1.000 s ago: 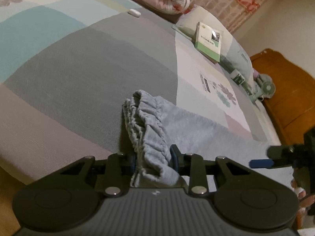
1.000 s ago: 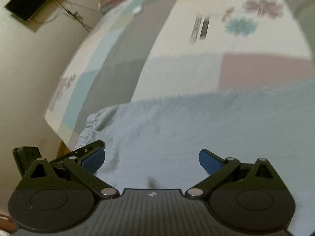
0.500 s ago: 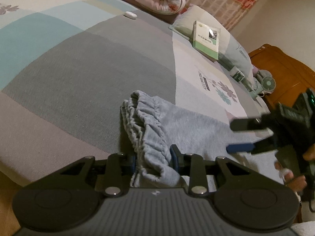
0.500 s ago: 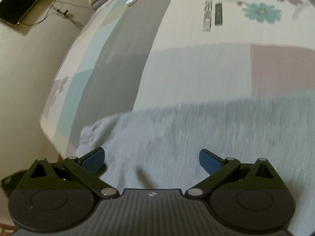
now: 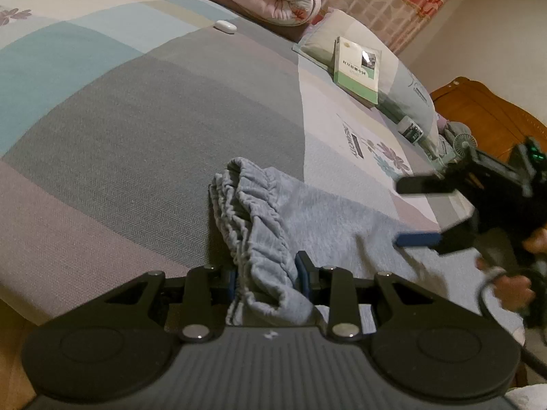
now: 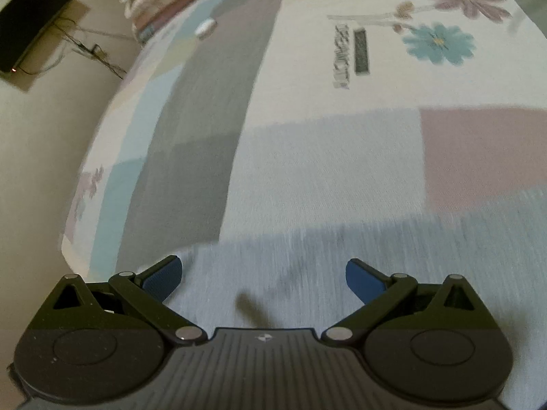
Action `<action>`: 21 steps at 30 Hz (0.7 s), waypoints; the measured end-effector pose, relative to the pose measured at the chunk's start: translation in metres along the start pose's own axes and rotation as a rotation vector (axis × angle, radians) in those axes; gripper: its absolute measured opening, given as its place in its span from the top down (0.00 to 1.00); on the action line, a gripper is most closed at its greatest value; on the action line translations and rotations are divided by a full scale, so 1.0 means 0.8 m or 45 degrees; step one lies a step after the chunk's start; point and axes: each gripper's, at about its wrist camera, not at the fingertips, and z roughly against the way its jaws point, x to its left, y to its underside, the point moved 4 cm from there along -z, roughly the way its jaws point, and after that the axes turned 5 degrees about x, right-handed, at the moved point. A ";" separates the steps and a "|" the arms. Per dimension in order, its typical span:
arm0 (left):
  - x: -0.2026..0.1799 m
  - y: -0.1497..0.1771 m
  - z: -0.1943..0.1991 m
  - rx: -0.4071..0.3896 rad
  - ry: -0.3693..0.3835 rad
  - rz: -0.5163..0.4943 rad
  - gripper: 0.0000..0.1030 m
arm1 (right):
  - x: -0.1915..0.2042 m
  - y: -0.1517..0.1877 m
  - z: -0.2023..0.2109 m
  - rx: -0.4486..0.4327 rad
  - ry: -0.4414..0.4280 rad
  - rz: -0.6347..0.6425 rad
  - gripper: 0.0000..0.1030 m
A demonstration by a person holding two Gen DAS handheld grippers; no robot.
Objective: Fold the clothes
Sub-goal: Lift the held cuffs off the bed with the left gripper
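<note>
Left wrist view gives me my left gripper (image 5: pixel 266 276) with its blue pads pinched on the gathered elastic waistband of the light grey cotton trousers (image 5: pixel 307 218), which lie along the near edge of the patchwork bedsheet (image 5: pixel 136 119). Only this view shows my right gripper (image 5: pixel 418 212) from the side, jaws spread wide above the trouser leg, holding nothing, and a green-and-white book (image 5: pixel 359 65) on a pale pillow (image 5: pixel 403 82). Right wrist view instead shows the right gripper (image 6: pixel 263 273) hanging open over blurred grey cloth (image 6: pixel 307 256), with a black box (image 6: pixel 30 44) on the wall.
</note>
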 end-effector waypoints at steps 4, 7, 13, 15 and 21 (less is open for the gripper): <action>-0.001 0.001 0.001 -0.006 -0.006 -0.005 0.70 | 0.002 0.033 0.009 0.120 -0.036 -0.033 0.00; 0.000 0.002 0.001 -0.011 -0.007 -0.004 0.70 | -0.001 0.056 0.007 0.183 -0.042 -0.069 0.00; -0.001 0.003 0.001 -0.017 -0.008 -0.015 0.70 | -0.002 0.090 0.007 0.237 0.012 -0.076 0.00; 0.000 0.003 0.001 -0.017 -0.006 -0.017 0.70 | 0.001 0.094 0.011 0.230 0.029 -0.051 0.00; 0.002 0.002 0.002 -0.019 0.003 -0.012 0.70 | 0.012 0.052 0.013 0.081 0.060 0.010 0.00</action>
